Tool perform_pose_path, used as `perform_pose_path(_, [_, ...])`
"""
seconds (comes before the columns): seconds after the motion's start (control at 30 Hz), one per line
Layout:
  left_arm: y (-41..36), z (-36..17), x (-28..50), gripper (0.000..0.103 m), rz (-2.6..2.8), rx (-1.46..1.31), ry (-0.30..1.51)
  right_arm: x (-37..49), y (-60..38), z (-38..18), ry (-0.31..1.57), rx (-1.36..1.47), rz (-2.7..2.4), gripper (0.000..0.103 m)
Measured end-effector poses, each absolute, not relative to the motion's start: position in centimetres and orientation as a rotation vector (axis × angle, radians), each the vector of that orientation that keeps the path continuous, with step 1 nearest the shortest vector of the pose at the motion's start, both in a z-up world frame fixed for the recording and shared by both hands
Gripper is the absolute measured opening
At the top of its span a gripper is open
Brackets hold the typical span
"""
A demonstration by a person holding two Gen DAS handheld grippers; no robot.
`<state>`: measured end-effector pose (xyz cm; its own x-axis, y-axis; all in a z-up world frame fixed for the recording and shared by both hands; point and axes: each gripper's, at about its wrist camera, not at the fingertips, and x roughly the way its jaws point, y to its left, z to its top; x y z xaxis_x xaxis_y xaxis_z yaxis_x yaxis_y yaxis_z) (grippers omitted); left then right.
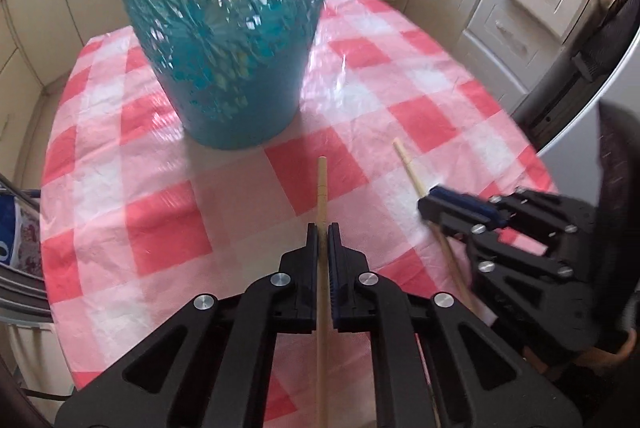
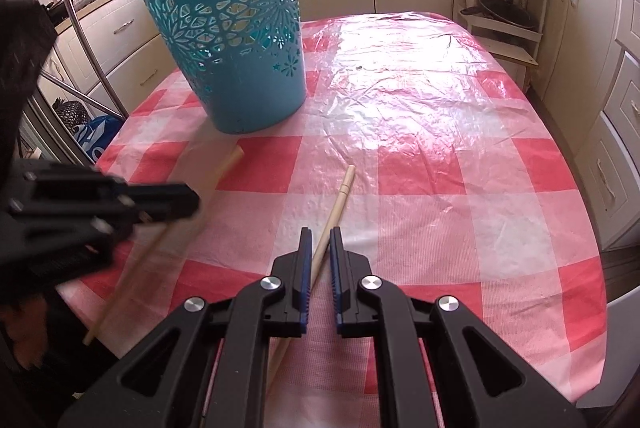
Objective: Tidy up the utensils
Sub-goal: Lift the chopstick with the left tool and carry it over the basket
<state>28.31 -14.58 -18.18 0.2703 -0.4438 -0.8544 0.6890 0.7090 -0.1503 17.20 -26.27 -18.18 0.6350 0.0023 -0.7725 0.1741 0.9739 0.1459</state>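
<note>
1. Left gripper (image 1: 322, 230): jaws closed on a wooden chopstick (image 1: 321, 188), which runs straight between the pads and points toward the basket.
2. Right gripper (image 2: 321, 234): jaws nearly closed, clamping a second chopstick (image 2: 340, 196) that crosses the pads at a slant, tip forward above the table.
3. Teal perforated basket (image 2: 240, 48): upright on the far left part of the table, apart from both chopsticks.
4. Red-and-white checked tablecloth (image 2: 440, 156): covers the table; pale kitchen cabinets (image 2: 592, 28) surround it.
</note>
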Motion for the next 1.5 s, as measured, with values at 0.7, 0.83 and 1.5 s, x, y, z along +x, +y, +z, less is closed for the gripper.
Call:
perform_pose_path(0.7, [-9.4,1.7,33.9,0.004,-0.716,-0.34,0.168,17.2,-25.5,-18.4,0.851,0.17,-0.122,0.01])
perform_pose_path(0.83, [-10.6,1.2,35.9,0.005,-0.576,-0.329,0.131,17.4,-25.4,-18.4,0.853,0.166,-0.124,0.011])
perform_pose_path(1.5, [-10.8,-5.6,36.1,0.05,-0.458,-0.155,0.389,17.7,-25.2,-18.3,0.856,0.19,-0.101,0.027])
